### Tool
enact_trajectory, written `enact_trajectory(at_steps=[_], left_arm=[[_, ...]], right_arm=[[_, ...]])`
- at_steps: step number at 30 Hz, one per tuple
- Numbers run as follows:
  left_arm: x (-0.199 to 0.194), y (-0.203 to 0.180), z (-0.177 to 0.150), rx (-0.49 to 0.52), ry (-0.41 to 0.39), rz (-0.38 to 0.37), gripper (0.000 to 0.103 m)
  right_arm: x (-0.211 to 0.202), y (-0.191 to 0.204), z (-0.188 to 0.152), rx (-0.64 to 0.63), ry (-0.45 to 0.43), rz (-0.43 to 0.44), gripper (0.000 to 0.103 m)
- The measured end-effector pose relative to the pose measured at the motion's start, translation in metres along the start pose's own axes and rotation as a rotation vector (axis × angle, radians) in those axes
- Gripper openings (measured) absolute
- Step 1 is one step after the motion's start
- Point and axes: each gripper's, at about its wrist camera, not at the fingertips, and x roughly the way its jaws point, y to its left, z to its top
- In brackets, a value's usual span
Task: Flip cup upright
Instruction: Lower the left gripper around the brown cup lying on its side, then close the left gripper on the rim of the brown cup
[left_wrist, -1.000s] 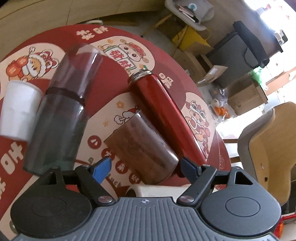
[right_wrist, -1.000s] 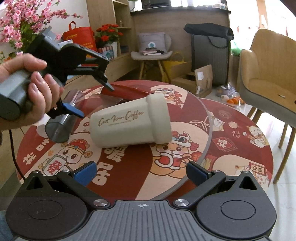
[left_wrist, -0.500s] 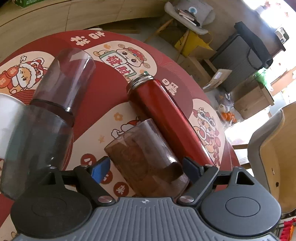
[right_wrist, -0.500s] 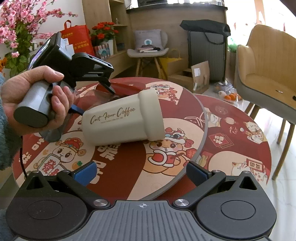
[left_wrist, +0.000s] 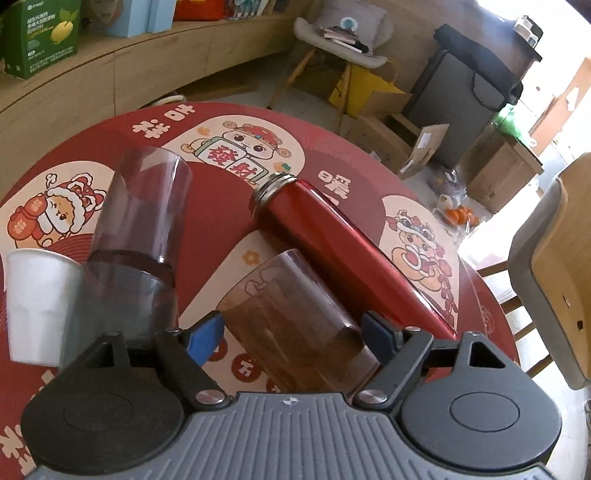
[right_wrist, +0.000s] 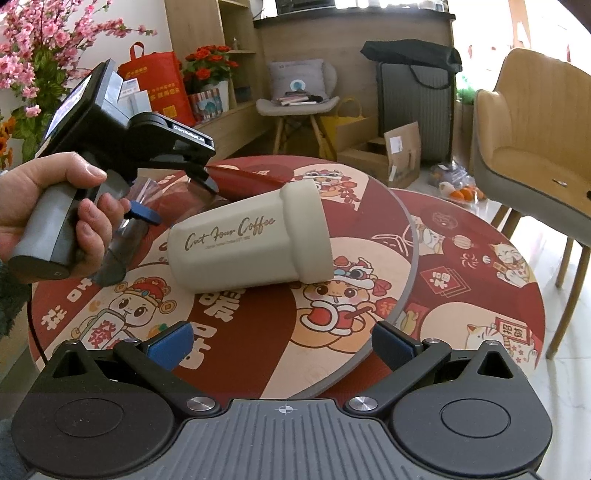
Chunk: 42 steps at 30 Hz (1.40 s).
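We are working over a round red tabletop (right_wrist: 476, 295) printed with cartoon festival figures, with a raised turntable disc (right_wrist: 388, 229) sitting on it. The room behind is showing wooden shelving, a tan armchair (right_wrist: 532, 147), cardboard boxes and pink blossoms.

On the disc, a beige coffee cup (right_wrist: 247, 243) is lying on its side, lid end pointing right, in front of the right hand-held gripper (right_wrist: 282, 347), whose blue-padded fingers are standing wide apart and touching nothing.

The left hand-held gripper (left_wrist: 293, 328), held in the left hand (right_wrist: 55, 218), is straddling a brown translucent cup (left_wrist: 291, 325) that is lying on its side. Its blue pads are sitting close to either flank of the cup; we cannot tell whether they are touching it.

A red thermos (left_wrist: 343, 258) is lying just beside that cup on its right. Left of it, two smoky clear tumblers (left_wrist: 140, 236) are lying nested end to end, and a white paper cup (left_wrist: 37, 306) is standing at the far left, partly hidden behind the nearer tumbler.

Against the frames a second ago, the left hand-held gripper has come in closer around the brown cup. The beige cup and right hand-held gripper are keeping their places.
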Motion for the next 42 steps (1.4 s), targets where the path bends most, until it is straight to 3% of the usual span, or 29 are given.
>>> enact_trajectory(at_steps=[7,12,17,21,25,27,31,42], left_arm=[[0.006,-0.014,-0.006,0.05,-0.001,0.004,0.087],[0.001,-0.016,-0.011,0.085,-0.007,-0.04,0.075],[-0.003,0.006,-0.005,0.019,0.046,-0.107,0.07],[-0.001,0.009,-0.006,0.012,0.035,-0.105,0.072],[0.011,0.001,-0.005,0.004,0.055,-0.102,0.08],[0.015,-0.002,-0.006,0.008,0.059,-0.113,0.074],[0.006,-0.014,-0.013,0.119,0.006,-0.028,0.073],[-0.041,-0.007,-0.002,0.134,-0.133,-0.028,0.069]], right_arm=[[0.002,-0.004,0.0,0.007,0.009,-0.006,0.103],[0.003,-0.008,0.0,0.027,0.006,-0.011,0.103],[0.001,-0.005,0.0,0.019,0.0,-0.002,0.103],[0.001,-0.005,0.001,0.021,0.0,-0.001,0.103],[0.002,-0.006,0.0,0.022,0.003,-0.003,0.103],[0.002,-0.007,0.001,0.026,0.004,-0.003,0.103],[0.003,-0.008,0.001,0.033,0.007,-0.004,0.103],[0.003,-0.006,0.001,0.03,0.002,-0.002,0.103]])
